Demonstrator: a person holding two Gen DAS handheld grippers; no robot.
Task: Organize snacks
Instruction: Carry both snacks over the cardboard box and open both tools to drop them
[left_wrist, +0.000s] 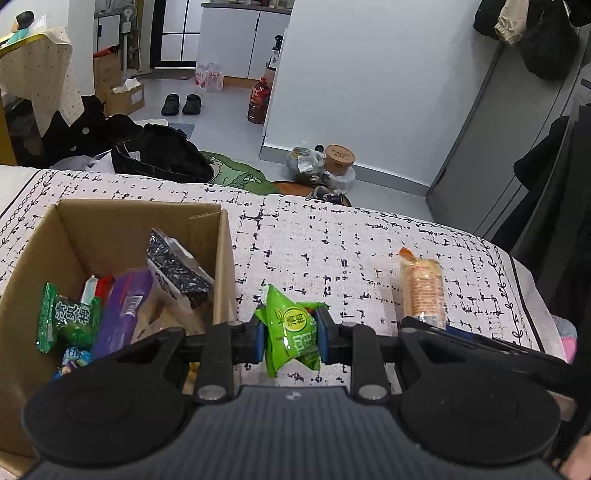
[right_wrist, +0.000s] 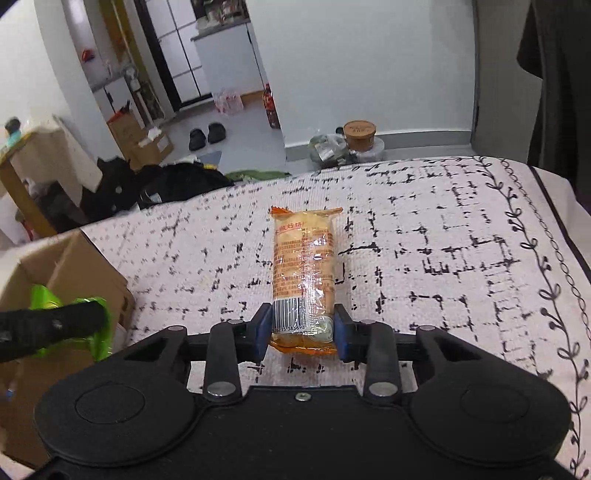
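My left gripper (left_wrist: 291, 334) is shut on a bright green snack packet (left_wrist: 286, 325) and holds it above the cloth, just right of an open cardboard box (left_wrist: 110, 221) that holds several snacks. My right gripper (right_wrist: 302, 330) is shut on the near end of an orange cracker pack (right_wrist: 303, 266), which lies lengthwise on the patterned cloth. The cracker pack also shows in the left wrist view (left_wrist: 423, 286), with the right gripper's black body beside it. The left gripper and green packet show at the left of the right wrist view (right_wrist: 70, 325), by the box (right_wrist: 85, 273).
The white cloth with black marks (left_wrist: 314, 240) covers the whole surface and drops off at its far and right edges. Beyond it are bags, shoes, bottles and boxes on the floor, and a grey cabinet (left_wrist: 498, 147) at the right.
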